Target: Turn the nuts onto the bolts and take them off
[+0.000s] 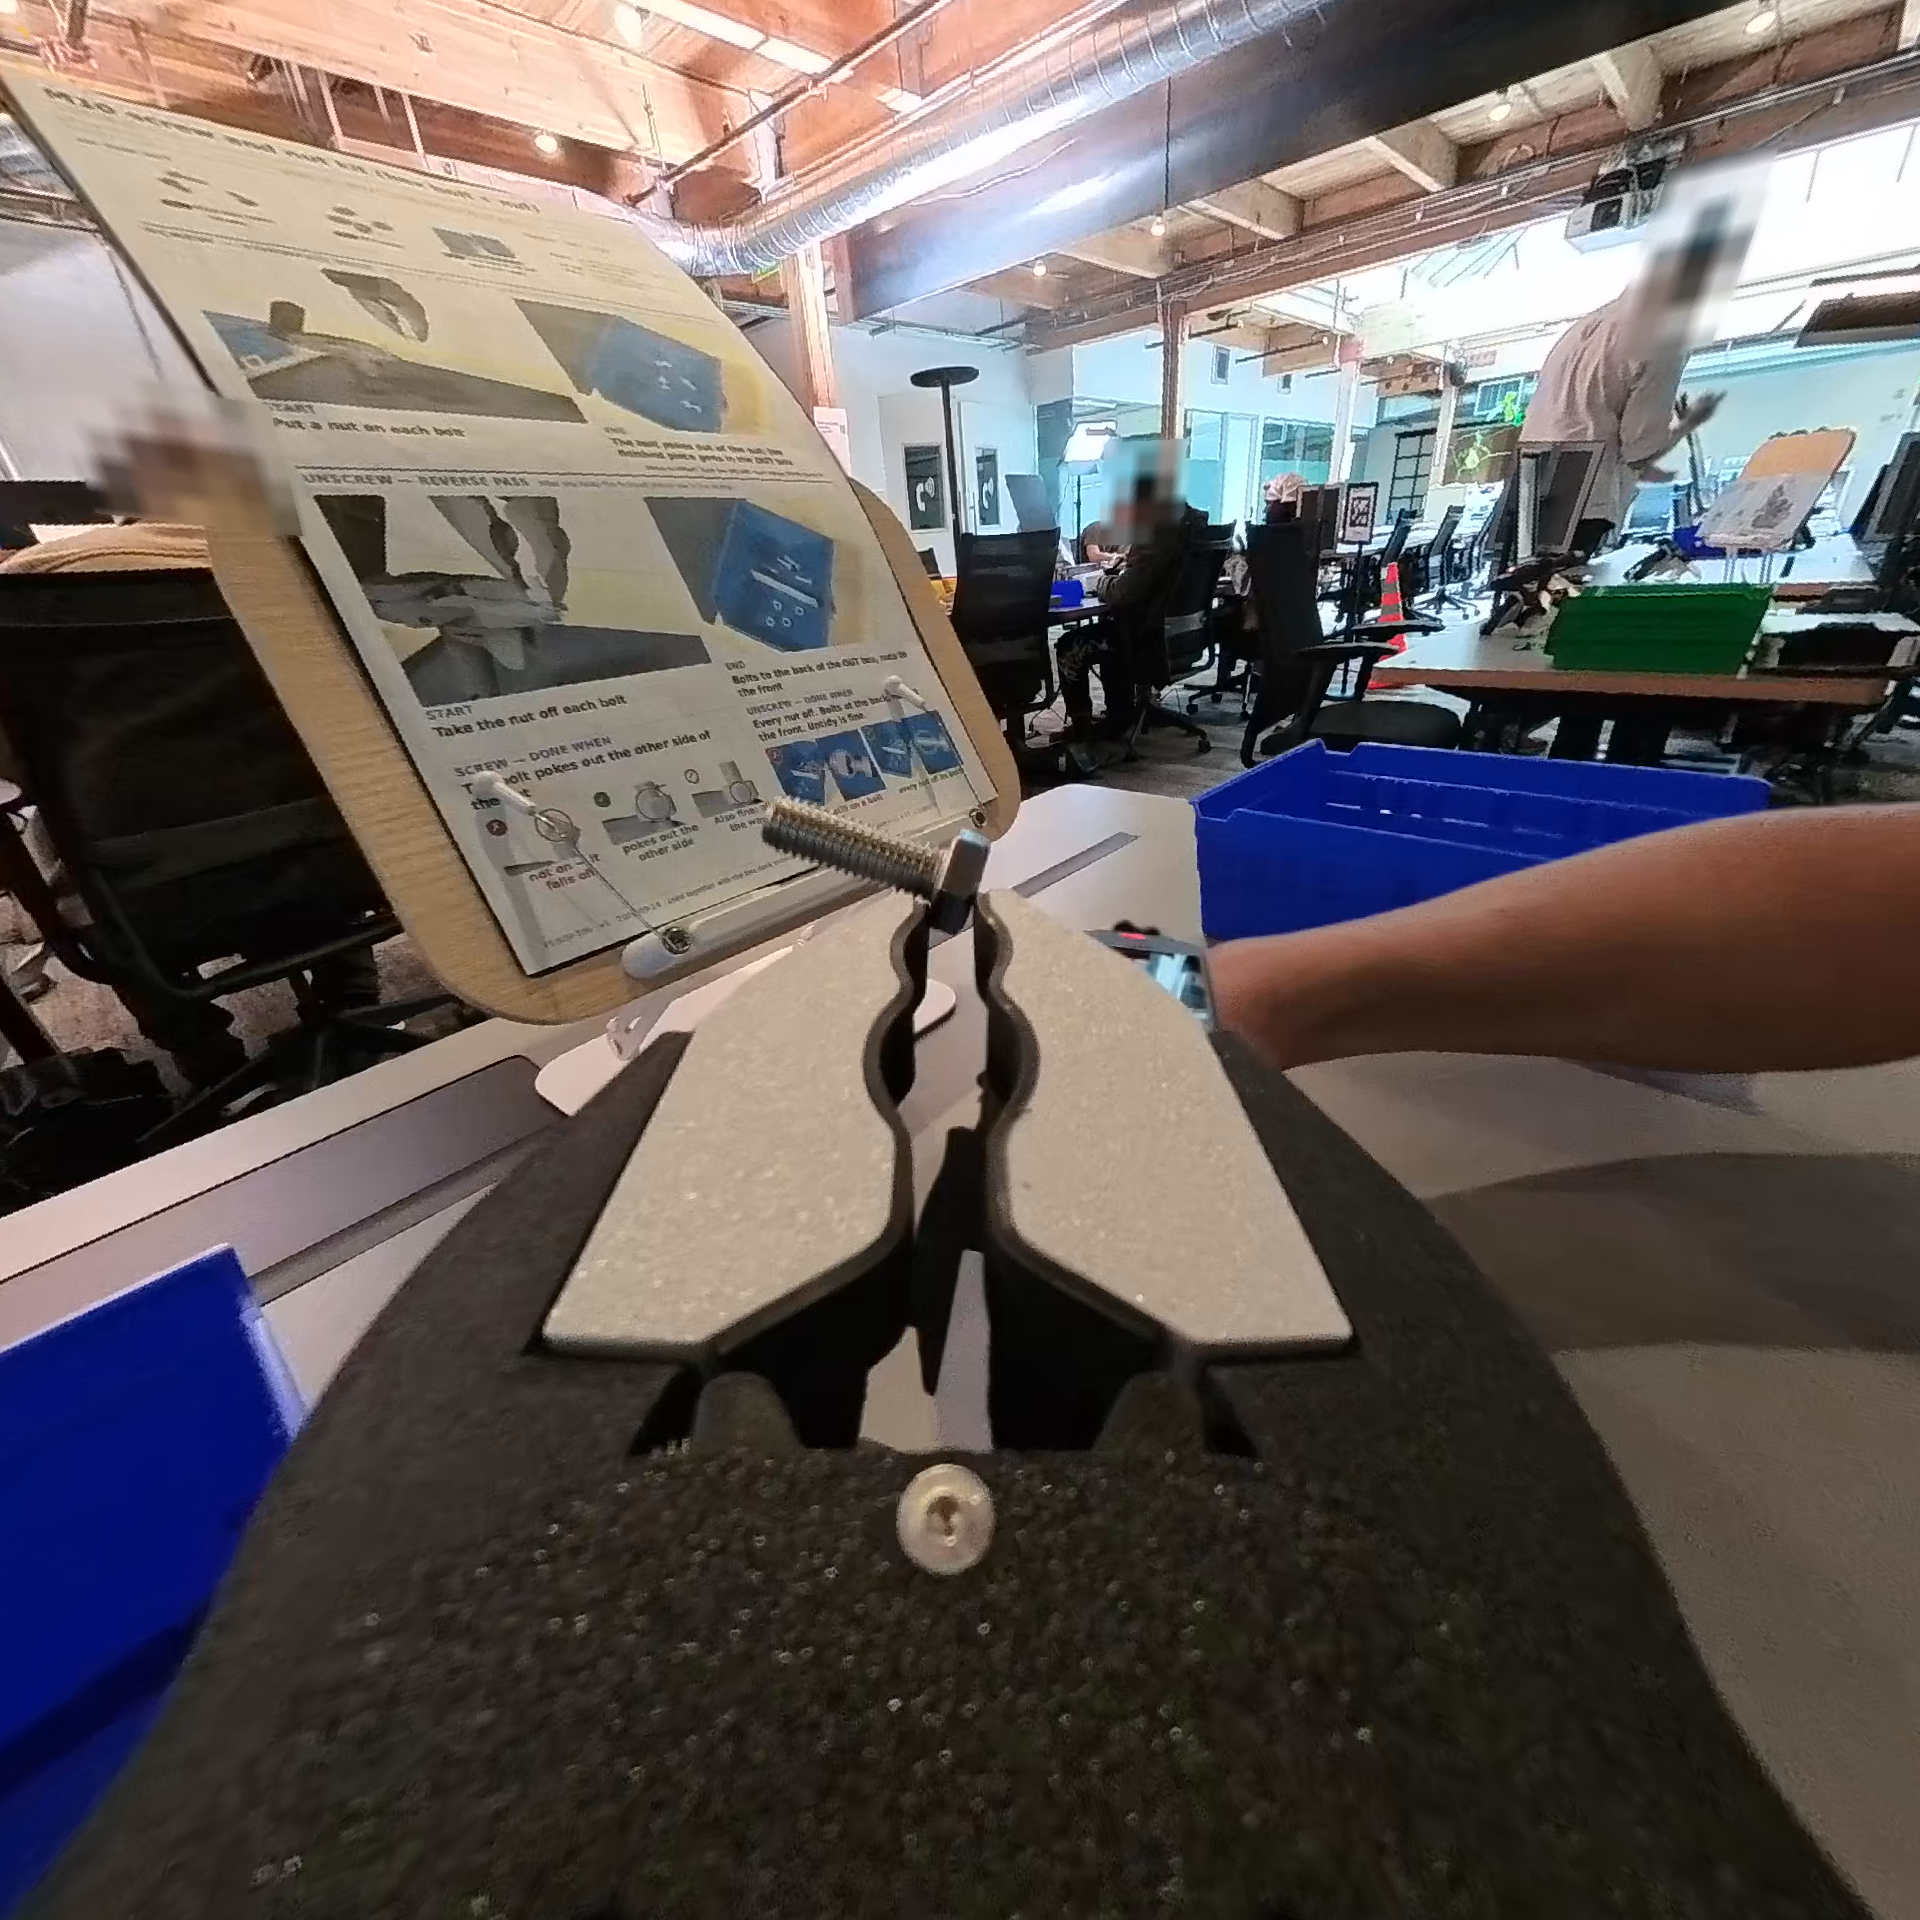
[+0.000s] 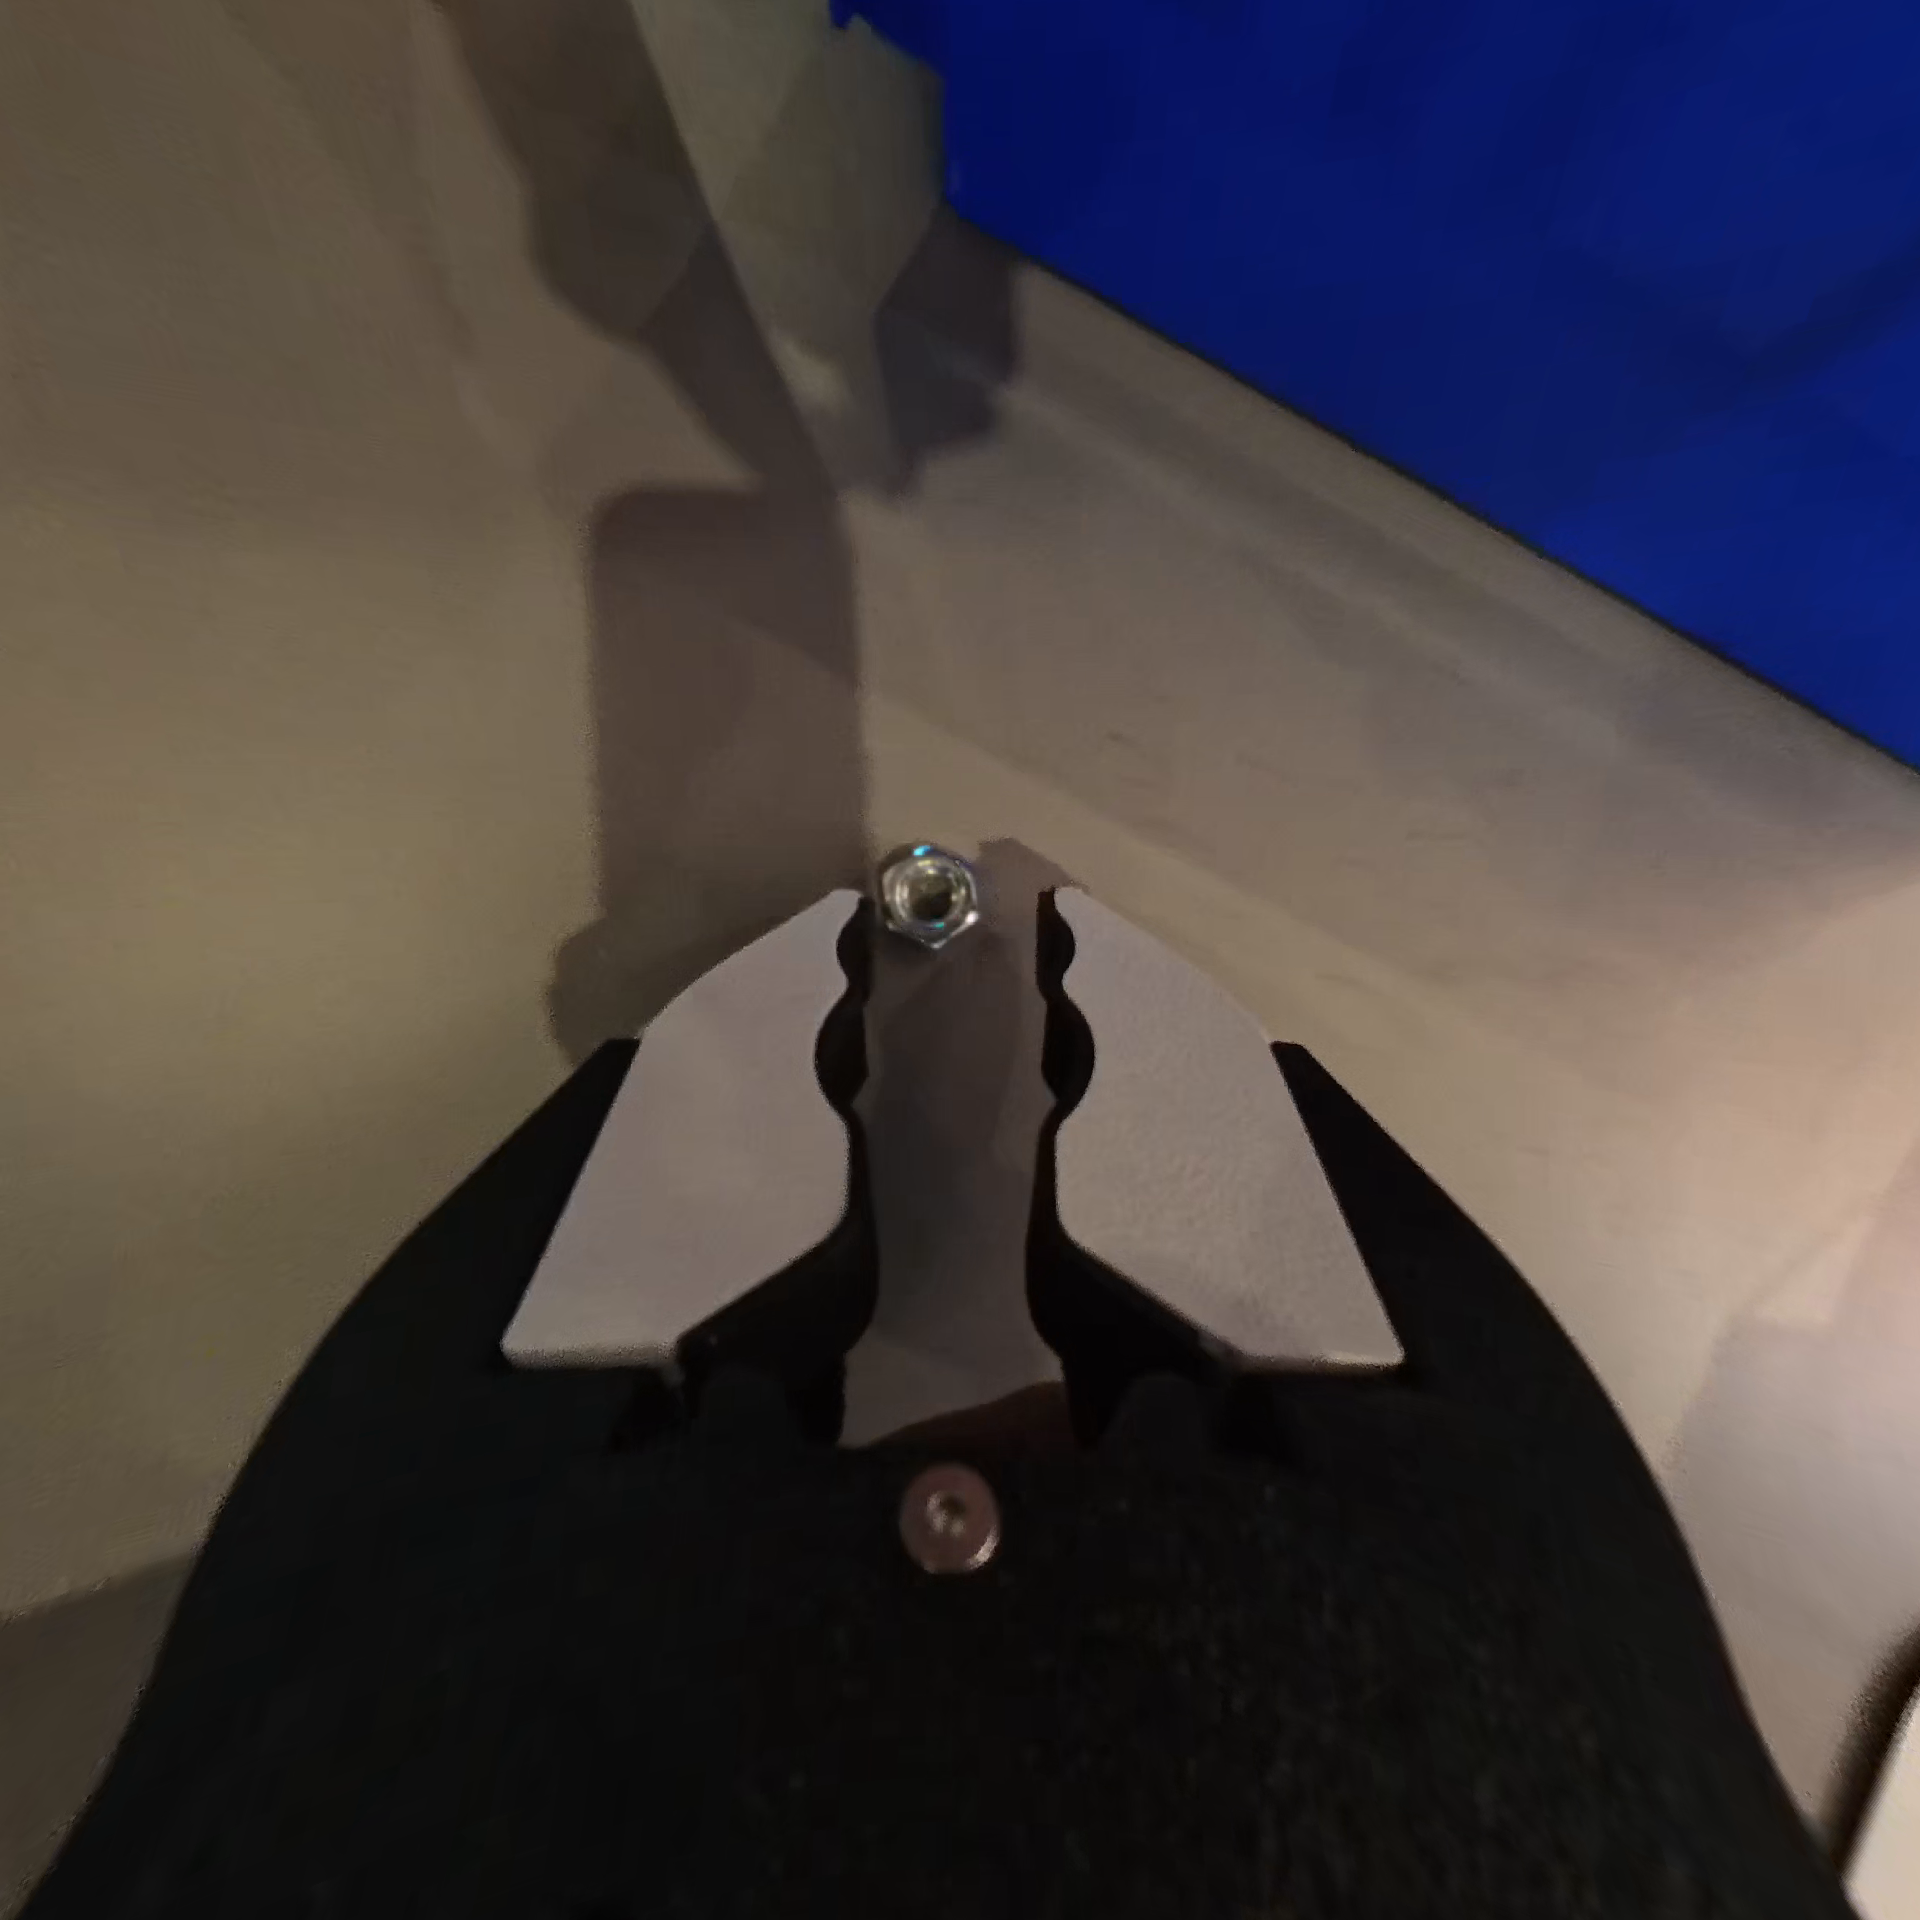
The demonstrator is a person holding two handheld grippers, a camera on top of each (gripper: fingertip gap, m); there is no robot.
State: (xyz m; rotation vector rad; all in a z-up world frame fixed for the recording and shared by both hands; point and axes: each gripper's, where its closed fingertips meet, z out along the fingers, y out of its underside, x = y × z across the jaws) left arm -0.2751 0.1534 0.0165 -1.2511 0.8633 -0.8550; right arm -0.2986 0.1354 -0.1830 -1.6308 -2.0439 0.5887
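Note:
My left gripper (image 1: 951,906) is shut on the hex head of a silver bolt (image 1: 852,844). It holds the bolt above the table, with the threaded shaft pointing up and to the left, and no nut on the thread. In the right wrist view my right gripper (image 2: 951,904) points down at the grey table (image 2: 1351,935) with its jaws apart. A small silver nut (image 2: 925,899) lies between the fingertips, close against the left finger (image 2: 748,1122), with a gap to the right finger.
A tilted instruction board (image 1: 582,582) stands behind the bolt. A blue bin (image 1: 1455,831) sits at the back right and shows in the right wrist view (image 2: 1455,260). Another blue bin (image 1: 114,1455) is at the near left. A person's forearm (image 1: 1558,956) reaches in from the right. Tip to tip, the grippers are about 20 cm apart.

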